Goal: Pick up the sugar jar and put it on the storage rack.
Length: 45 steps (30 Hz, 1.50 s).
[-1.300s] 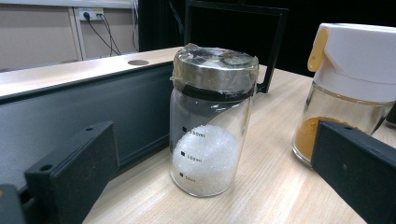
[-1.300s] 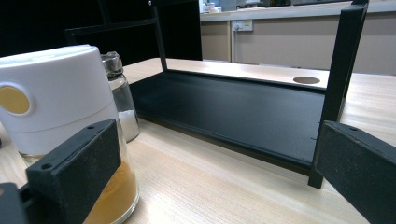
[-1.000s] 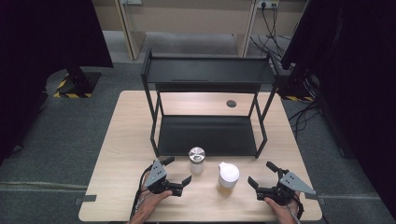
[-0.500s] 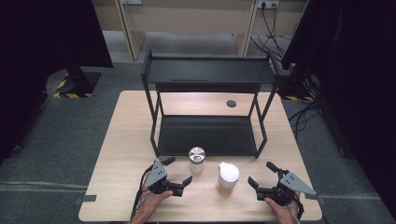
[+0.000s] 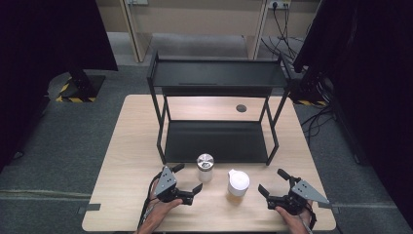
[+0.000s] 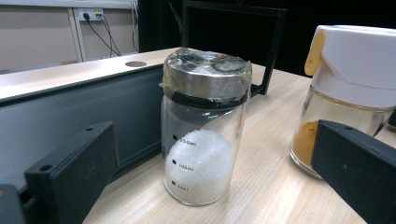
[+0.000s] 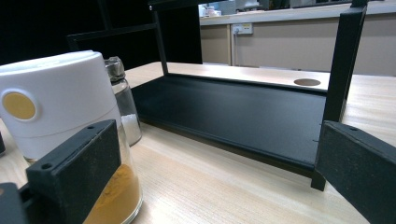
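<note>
Pre-grasp, nothing picked yet. Left gripper (image 5: 185, 184) sits near the table's (image 5: 122, 195) front edge, left of centre, jaws wide apart and holding nothing; its own view puts the glass jar with the metal lid (image 6: 201, 126) squarely between the jaws but a bit ahead of them, no contact. Jar is upright, white granules filling roughly the lower part, lid taped or film-wrapped. Right gripper (image 5: 276, 184) is near the front right corner, also spread wide and empty; the white-capped spice jar (image 7: 70, 135) with orange powder stands just beside its left jaw, off the centreline. From above, both jars stand in the front middle of the table, metal-lid jar (image 5: 205, 167) slightly farther back, white-capped one (image 5: 238, 183) right of it, close together but apart. Beyond them the black two-tier rack (image 5: 216, 141), lower shelf bare. My read: the left side goes first — push forward until the jaws straddle the glass body below the lid, then close. Watch clearance to the neighbouring jar; the right jaw passes near it.
</note>
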Each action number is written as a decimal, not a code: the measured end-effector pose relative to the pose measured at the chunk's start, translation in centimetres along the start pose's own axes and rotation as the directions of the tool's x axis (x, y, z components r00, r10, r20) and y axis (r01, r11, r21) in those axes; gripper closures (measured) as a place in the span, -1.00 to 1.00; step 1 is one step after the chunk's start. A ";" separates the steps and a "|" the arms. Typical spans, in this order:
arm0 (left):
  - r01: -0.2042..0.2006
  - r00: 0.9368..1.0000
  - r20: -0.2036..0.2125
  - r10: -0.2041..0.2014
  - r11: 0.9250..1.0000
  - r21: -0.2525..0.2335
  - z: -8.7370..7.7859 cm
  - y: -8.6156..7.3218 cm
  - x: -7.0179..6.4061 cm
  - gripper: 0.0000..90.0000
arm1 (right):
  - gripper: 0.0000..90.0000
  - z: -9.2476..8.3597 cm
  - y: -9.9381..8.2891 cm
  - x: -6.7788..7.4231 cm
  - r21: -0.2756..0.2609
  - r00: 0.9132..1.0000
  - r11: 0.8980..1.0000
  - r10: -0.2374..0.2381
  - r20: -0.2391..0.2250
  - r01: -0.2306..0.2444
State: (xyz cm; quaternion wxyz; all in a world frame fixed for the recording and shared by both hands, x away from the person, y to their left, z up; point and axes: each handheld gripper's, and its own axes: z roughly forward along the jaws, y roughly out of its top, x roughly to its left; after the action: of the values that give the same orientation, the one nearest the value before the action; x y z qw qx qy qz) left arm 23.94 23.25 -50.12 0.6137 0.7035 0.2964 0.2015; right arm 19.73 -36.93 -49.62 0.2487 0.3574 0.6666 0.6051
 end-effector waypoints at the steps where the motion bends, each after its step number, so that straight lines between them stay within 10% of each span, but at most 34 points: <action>1: 0.000 1.000 0.000 0.000 1.000 0.000 0.1 0.0 0.0 -0.99 | -0.99 0.0 0.0 0.0 0.000 1.000 1.000 0.000 0.000 0.000; 29: -0.062 0.998 0.006 0.062 0.997 0.037 4.8 1.6 0.3 -0.98 | -0.99 0.2 -0.1 -0.1 0.004 1.000 1.000 0.001 -0.009 -0.001; 45: -0.064 0.998 0.003 0.064 0.991 0.121 6.6 2.6 0.3 -0.48 | -0.99 0.2 -0.1 -0.1 0.005 1.000 1.000 0.005 -0.012 -0.005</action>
State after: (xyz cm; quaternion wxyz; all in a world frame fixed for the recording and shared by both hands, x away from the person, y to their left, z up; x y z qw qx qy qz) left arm 28.88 18.30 -48.71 0.5629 0.7485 0.2857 0.2032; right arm 19.95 -36.90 -49.78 0.2423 0.3563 0.6687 0.6060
